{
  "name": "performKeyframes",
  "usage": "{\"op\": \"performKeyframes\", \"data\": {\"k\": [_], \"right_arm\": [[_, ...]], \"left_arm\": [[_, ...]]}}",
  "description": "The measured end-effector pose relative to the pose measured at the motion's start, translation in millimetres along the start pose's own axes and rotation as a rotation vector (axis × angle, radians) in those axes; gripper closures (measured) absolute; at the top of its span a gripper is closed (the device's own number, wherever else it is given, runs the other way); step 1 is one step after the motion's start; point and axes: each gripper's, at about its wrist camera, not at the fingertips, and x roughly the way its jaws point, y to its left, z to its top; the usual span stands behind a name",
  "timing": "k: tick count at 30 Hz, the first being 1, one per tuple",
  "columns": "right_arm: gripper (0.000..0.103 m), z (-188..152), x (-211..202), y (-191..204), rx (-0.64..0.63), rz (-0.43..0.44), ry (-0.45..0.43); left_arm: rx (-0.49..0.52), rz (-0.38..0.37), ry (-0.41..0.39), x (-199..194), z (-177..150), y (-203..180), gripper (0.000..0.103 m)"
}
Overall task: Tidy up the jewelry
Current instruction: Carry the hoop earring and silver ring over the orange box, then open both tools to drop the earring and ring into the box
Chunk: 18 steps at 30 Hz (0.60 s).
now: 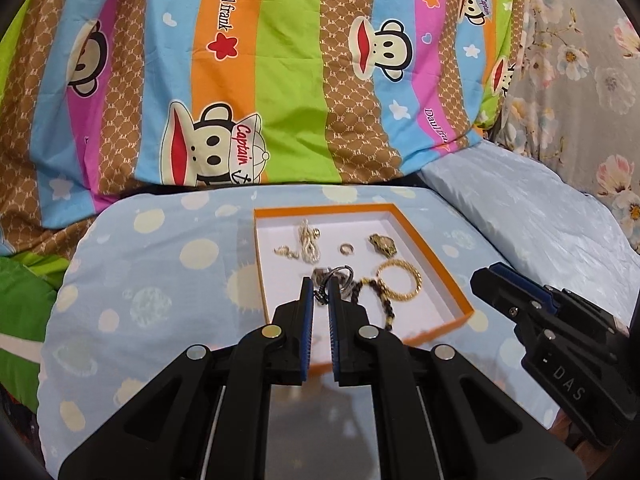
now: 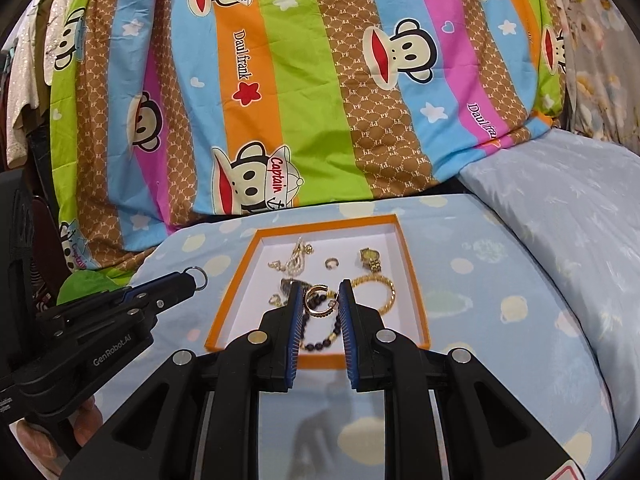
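Observation:
An orange box with a white floor lies on a blue spotted pillow. In it are a pearl strand, a small ring, a gold watch, a gold chain bracelet and a dark bead bracelet. My left gripper hangs over the box's near left part, shut on a silver hoop, which also shows at its tip in the right wrist view. My right gripper is above the box's near edge, with a gold open ring pinched between its pads.
A striped cartoon-monkey quilt rises right behind the pillow. A second pale blue pillow lies to the right, with floral fabric beyond. A hand holds the left gripper's body at lower left.

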Motion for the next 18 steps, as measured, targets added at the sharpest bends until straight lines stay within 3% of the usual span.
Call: {"op": "performKeyframes", "data": {"k": [18], "right_arm": [[0.086,37,99,-11,-0.007,-0.01,0.051]], "left_arm": [[-0.014,0.025,0.029,91,42,14,0.097]]}}
